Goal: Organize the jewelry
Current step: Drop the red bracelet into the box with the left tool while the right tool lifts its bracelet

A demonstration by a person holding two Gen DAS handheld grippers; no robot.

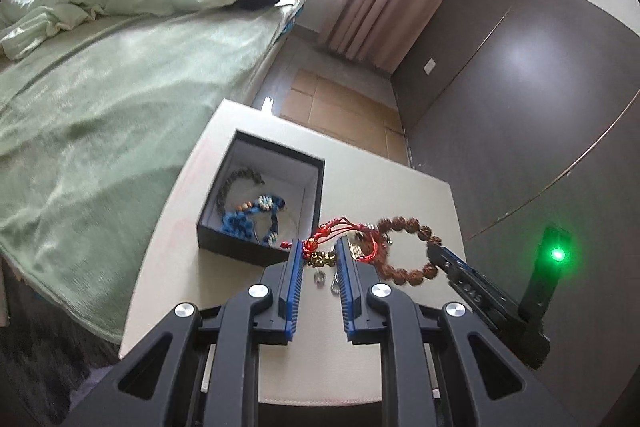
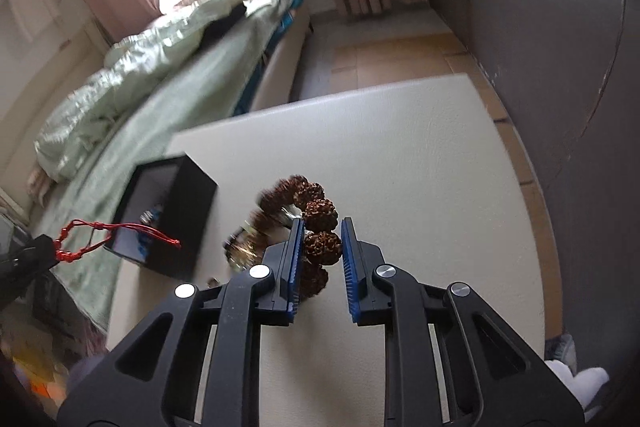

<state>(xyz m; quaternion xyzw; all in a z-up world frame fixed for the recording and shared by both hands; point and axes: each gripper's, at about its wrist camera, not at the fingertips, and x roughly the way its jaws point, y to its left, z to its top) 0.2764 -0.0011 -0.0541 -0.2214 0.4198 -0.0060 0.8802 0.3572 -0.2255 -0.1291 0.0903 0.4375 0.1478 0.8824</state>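
A black jewelry box (image 1: 262, 195) with a white lining stands open on the cream table (image 1: 400, 195); a dark bead bracelet (image 1: 236, 187) and a blue beaded one (image 1: 256, 217) lie in it. My left gripper (image 1: 319, 247) is shut on a red cord bracelet (image 1: 340, 229) with gold charms, just right of the box. My right gripper (image 2: 320, 227) is shut on a brown rough-bead bracelet (image 2: 316, 213), which also shows in the left wrist view (image 1: 408, 247). The box also shows in the right wrist view (image 2: 176, 211).
A small silver ring (image 1: 319, 277) and another metal piece (image 1: 335, 285) lie on the table under the left gripper. A bed with green sheets (image 1: 120, 99) borders the table's left edge. A dark wardrobe (image 1: 520, 87) stands to the right.
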